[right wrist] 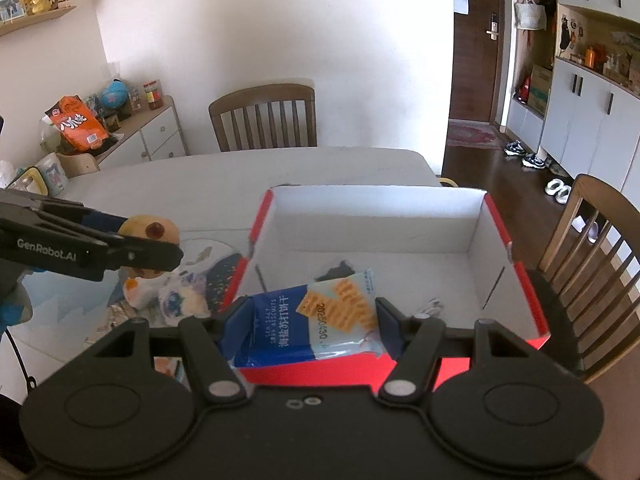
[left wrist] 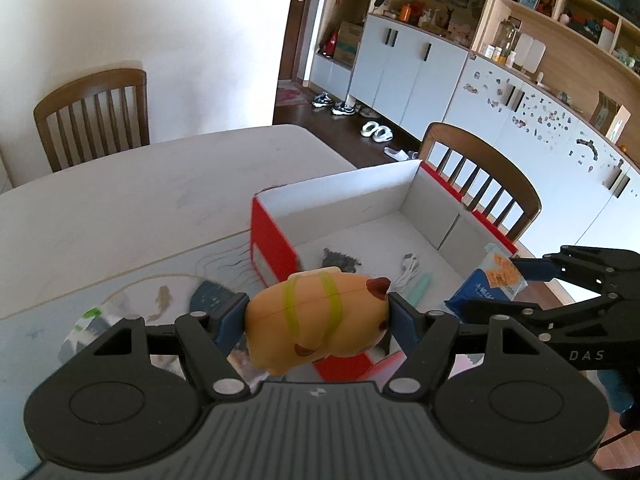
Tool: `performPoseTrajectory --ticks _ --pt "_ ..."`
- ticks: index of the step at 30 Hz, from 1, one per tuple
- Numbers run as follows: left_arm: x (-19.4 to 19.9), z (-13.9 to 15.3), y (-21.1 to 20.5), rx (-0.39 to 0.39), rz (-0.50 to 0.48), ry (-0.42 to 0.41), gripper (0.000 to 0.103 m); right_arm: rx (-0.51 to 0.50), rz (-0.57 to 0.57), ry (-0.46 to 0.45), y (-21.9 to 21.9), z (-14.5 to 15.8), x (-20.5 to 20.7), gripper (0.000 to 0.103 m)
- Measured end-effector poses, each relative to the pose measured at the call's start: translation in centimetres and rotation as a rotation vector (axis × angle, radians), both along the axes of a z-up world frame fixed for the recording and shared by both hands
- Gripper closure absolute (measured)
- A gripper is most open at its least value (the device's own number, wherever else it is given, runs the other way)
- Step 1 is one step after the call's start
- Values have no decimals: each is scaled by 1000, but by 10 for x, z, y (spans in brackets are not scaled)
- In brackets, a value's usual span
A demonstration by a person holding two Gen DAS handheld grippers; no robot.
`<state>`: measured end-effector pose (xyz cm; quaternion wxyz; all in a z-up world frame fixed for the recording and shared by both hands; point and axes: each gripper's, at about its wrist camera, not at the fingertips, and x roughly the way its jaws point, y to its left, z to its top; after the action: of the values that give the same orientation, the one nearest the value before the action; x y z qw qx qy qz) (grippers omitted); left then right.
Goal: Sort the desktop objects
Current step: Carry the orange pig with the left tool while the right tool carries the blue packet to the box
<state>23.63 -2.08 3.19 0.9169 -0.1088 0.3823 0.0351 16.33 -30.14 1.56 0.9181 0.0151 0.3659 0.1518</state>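
My left gripper (left wrist: 318,318) is shut on an orange animal-shaped toy (left wrist: 316,320) with yellow-green bands, held above the table by the near left corner of the red cardboard box (left wrist: 272,240). My right gripper (right wrist: 308,320) is shut on a blue biscuit packet (right wrist: 304,324), hanging over the box's near wall (right wrist: 320,372). In the left wrist view the packet (left wrist: 488,284) and the right gripper (left wrist: 496,286) show at the right. In the right wrist view the toy (right wrist: 152,232) and the left gripper (right wrist: 148,242) show at the left. Inside the box lie a white cable (left wrist: 408,272), a mint stick (left wrist: 420,288) and a dark item (left wrist: 340,260).
The box (right wrist: 520,272) stands on a pale table (left wrist: 120,200) with a printed mat (left wrist: 80,320). Small packets and a toy (right wrist: 176,300) lie left of the box. Wooden chairs (left wrist: 92,116) stand behind and to the right (left wrist: 480,184) of the table. A cabinet with snacks (right wrist: 80,124) is at the far left.
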Motion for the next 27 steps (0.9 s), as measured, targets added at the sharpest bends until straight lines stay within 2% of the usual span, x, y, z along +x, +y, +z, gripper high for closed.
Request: performPoseTrajectory --ticks 13,27 --pt "55 -6 -38 45 -52 17 30 -20 -28 22 -47 -13 35 37" --pt "127 -34 -59 99 -182 74 30 -32 -22 103 -71 -43 68 37"
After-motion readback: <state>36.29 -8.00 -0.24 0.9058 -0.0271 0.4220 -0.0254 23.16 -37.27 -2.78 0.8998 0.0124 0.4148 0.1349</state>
